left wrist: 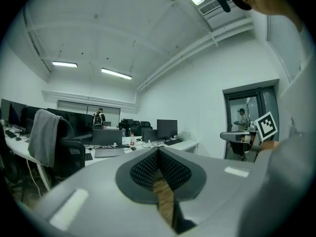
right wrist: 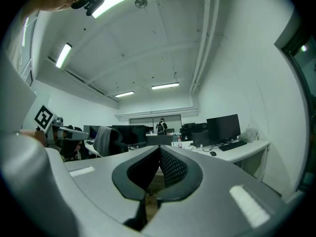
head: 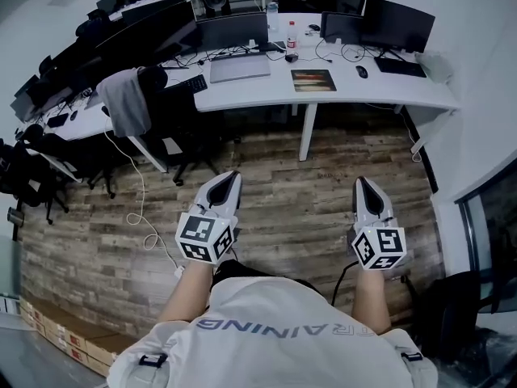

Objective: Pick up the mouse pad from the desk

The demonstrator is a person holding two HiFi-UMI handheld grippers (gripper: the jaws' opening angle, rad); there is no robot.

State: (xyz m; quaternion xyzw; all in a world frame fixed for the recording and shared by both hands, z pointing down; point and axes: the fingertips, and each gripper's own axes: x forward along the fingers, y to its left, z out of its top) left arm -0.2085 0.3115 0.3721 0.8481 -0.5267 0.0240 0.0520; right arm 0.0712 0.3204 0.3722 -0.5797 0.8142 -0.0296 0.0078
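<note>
Far ahead of both tools, the mouse pad (head: 313, 80) lies untouched on the tabletop (head: 363, 97); left tool (head: 235, 175) and right tool (head: 361, 181), each pressed together and empty, have the whole pickup left.

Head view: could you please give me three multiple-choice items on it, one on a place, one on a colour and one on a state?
1. Where does the mouse pad lie?
A. On a shelf
B. On the white desk, between the laptop and the mouse
C. On a box

2. What colour is the cloth hung over the chair?
A. Red
B. Grey
C. Yellow

3. In what state are the left tongs?
A. Wide open
B. Shut on the mouse pad
C. Shut and empty

Answers:
1 B: the pad lies flat on the desk top, with the laptop to its left and the mouse to its right.
2 B: the cloth draped over the chair back is plain grey.
3 C: the tips meet with nothing between them, far from the desk.
</note>
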